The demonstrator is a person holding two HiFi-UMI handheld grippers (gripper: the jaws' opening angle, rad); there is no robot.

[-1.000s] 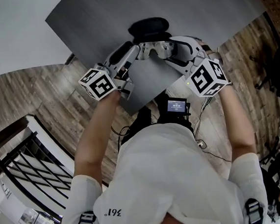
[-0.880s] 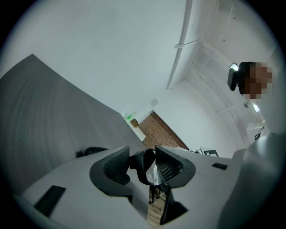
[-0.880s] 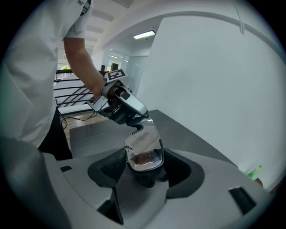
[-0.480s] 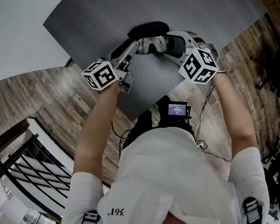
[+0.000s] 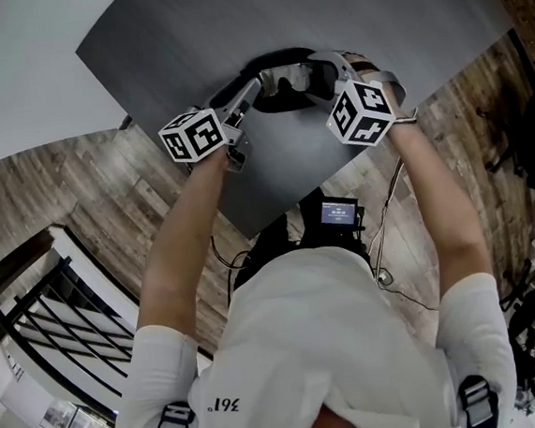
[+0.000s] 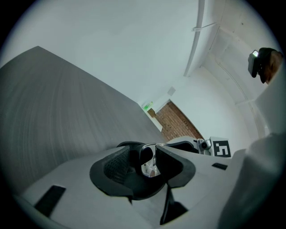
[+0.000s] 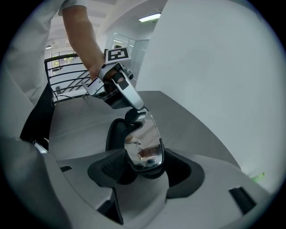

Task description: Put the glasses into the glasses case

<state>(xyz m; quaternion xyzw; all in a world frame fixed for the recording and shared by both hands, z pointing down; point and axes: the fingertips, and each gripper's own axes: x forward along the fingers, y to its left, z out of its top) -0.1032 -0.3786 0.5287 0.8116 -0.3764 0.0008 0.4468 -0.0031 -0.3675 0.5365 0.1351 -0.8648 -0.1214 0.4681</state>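
Clear-lensed glasses [image 5: 292, 79] hang between my two grippers just over the black glasses case [image 5: 280, 104], which lies open on the grey table [image 5: 389, 8]. My left gripper [image 5: 257, 89] is shut on the glasses' left end, and its own view shows a lens [image 6: 149, 167] between its pads. My right gripper [image 5: 321, 69] is shut on the right end. In the right gripper view the lens [image 7: 145, 138] sits between the pads, with the case [image 7: 112, 134] below it and the left gripper [image 7: 134, 106] at the far end. The glasses hide most of the case's inside.
The table's near corner [image 5: 250, 224] points toward the person. Wooden floor [image 5: 68, 195] lies around it, with a black railing [image 5: 42, 315] at the lower left. A small screen device [image 5: 340, 211] and cables hang by the person's waist. A white wall [image 6: 134, 44] stands behind the table.
Both grippers have carried the glasses away from the person and downward, from beside the case to right over it. Their hold on the glasses has not changed.
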